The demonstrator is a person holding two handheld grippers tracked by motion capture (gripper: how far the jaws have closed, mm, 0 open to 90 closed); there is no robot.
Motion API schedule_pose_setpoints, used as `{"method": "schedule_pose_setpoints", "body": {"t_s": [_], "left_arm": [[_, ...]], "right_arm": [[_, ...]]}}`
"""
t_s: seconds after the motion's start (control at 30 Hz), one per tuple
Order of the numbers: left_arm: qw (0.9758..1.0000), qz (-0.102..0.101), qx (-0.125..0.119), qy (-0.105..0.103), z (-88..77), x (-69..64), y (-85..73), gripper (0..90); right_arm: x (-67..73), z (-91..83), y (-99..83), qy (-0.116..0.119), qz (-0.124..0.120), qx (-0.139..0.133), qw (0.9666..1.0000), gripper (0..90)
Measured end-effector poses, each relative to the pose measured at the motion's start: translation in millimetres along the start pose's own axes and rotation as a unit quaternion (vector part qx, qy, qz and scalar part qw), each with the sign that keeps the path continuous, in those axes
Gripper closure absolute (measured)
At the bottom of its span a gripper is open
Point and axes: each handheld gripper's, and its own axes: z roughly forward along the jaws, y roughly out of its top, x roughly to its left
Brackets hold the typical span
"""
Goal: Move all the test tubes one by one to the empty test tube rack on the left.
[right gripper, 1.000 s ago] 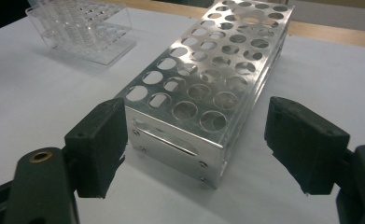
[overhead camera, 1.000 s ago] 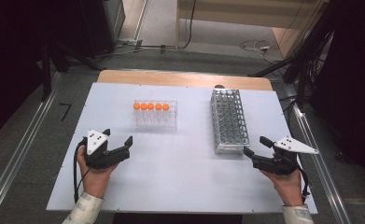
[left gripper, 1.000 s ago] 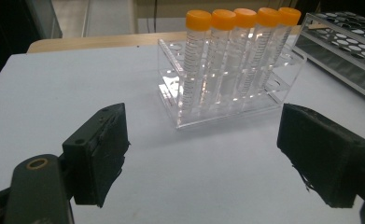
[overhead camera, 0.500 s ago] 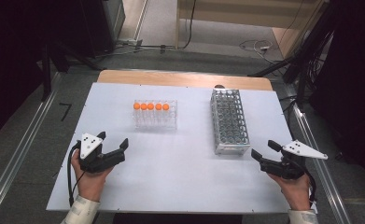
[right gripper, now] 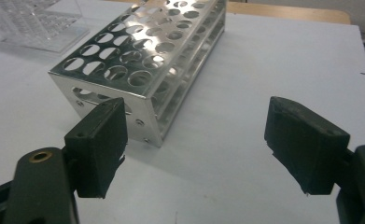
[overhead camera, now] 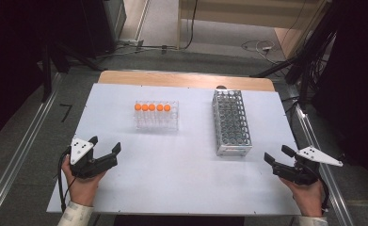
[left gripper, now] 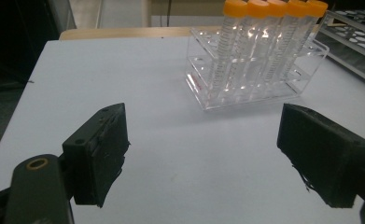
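Observation:
A clear plastic rack stands left of the middle of the white table and holds a row of several orange-capped tubes. To its right stands a metal rack full of empty holes. My left gripper is near the table's front left, open and empty, pointing at the clear rack and its tubes. At the front right my right gripper is open and empty too. Its jaws point at the near end of the metal rack and stay apart from it.
The white table top lies on a wooden board that shows at its far edge. Dark stands and cables crowd the floor beyond and to the right. The metal rack shows at the top right of the left gripper view.
Both hands have drawn back toward the front edge and apart, the left one leftward and the right one rightward. The jaws stand as wide as before. The racks have not moved.

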Motion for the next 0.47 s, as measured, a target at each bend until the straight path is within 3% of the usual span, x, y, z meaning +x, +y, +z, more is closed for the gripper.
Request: {"method": "schedule_pose_setpoints", "body": {"t_s": [0.27, 0.47], "left_arm": [[0.9998, -0.004, 0.012, 0.015, -4.9, 12.9, -7.3, 16.4], [0.999, -0.003, 0.037, 0.025, -3.0, 21.3, -18.1, 14.5]], "right_arm": [[-10.4, -3.7, -6.0, -0.02, 0.01, 0.005, 0.9997, 19.8], [-17.2, -2.1, -12.2, -0.041, 0.014, 0.017, 0.9989, 18.2]]}}
